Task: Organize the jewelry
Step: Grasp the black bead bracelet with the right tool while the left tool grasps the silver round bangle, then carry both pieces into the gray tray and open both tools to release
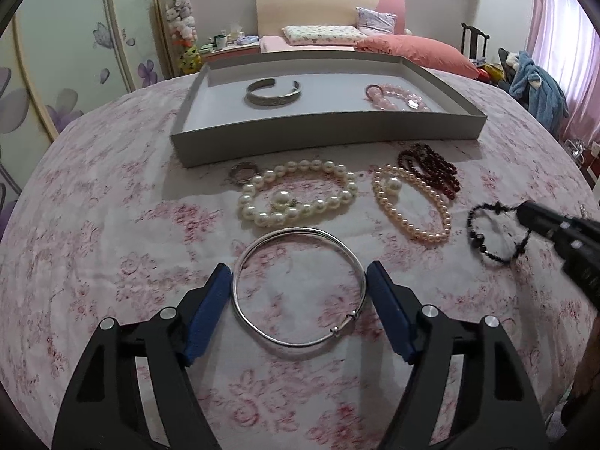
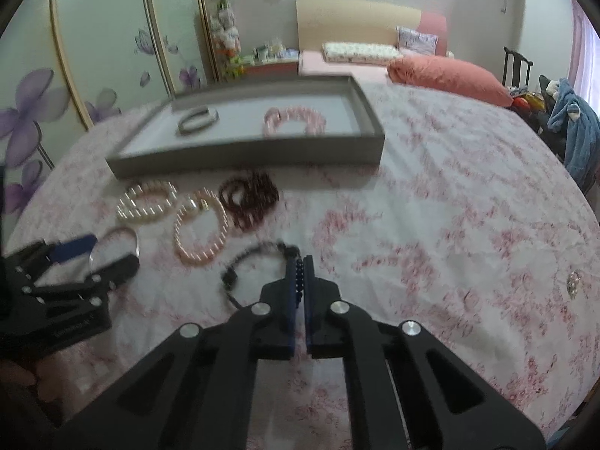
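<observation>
The left gripper (image 1: 298, 281) stands wide open, its two blue pads on either side of one silver bangle (image 1: 300, 287) that lies flat on the pink floral cloth (image 1: 112, 262); whether the pads touch the metal cannot be told. The right gripper (image 2: 299, 264) is closed tight on one black bead bracelet (image 2: 255, 258), beads pinched between its pads, the loop trailing to the left; the right wrist view is motion-blurred, so the beads cannot be counted. A faint line of print on the left gripper's body in that view is too smeared to read.

Beyond the bangle lie three more strands on the cloth: one white pearl bracelet (image 1: 300, 193) of large beads, one pinkish pearl bracelet (image 1: 412, 202) of small beads, and one dark red bead bracelet (image 1: 431, 168), coiled, touching the pinkish one. One small ring-shaped piece (image 1: 243, 171) sits just beside the white pearls, partly hidden by them. One small sparkly item (image 2: 573, 281) lies well apart to the right, too blurred to identify.

Farther off sits one grey tray (image 1: 318, 133), holding two pieces: a metal cuff (image 1: 273, 92) on the left and a pink bead bracelet (image 1: 397, 97) on the right
</observation>
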`<state>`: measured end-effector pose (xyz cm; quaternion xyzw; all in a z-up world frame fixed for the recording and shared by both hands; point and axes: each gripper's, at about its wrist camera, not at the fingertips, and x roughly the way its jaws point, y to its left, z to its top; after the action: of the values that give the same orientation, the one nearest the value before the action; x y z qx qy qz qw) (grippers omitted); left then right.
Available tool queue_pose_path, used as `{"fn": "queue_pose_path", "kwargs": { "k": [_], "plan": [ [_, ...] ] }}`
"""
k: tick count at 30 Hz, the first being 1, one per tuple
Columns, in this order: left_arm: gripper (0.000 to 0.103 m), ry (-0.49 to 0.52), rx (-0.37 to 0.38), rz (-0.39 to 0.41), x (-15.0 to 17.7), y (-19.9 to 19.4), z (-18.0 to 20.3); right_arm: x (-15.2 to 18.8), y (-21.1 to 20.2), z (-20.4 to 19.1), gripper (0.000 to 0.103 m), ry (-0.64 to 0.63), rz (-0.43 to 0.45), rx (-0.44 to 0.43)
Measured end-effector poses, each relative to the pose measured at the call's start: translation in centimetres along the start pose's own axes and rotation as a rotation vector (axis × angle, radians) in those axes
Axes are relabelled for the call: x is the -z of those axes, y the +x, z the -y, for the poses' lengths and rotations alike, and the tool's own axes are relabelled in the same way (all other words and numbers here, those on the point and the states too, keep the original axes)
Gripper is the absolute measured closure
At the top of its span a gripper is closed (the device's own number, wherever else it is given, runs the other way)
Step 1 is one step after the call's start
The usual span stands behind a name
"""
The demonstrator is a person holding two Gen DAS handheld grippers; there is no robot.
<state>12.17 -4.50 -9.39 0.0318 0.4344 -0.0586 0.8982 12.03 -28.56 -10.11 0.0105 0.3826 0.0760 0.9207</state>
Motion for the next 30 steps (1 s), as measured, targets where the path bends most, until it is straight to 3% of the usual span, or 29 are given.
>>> {"fn": "queue_pose_path", "kwargs": {
  "k": [8, 14, 21, 30],
  "plan": [
    [0.029, -0.032, -0.044, 0.054, 0.0, -1.5, -1.9, -1.4, -2.5, -1.0, 0.098, 0.008, 0.11, -0.06],
    [0.029, -0.059, -0.062, 0.157, -1.5, -3.9, -3.1, -2.6, -4.3, -1.8, 0.098, 0.0, 0.196, -0.091],
    [0.029, -0.073, -0.061, 0.295, -3.7, -6.9, -3.7, -4.0, -5.6, -2.7, 0.098, -0.022, 0.288, -0.082],
    [0.029, -0.042, -0.044, 0.349, -5.0, -7.3, -2.9, -5.8, -5.8, -3.2, 0.098, -0.042, 0.347, -0.067]
  ]
}}
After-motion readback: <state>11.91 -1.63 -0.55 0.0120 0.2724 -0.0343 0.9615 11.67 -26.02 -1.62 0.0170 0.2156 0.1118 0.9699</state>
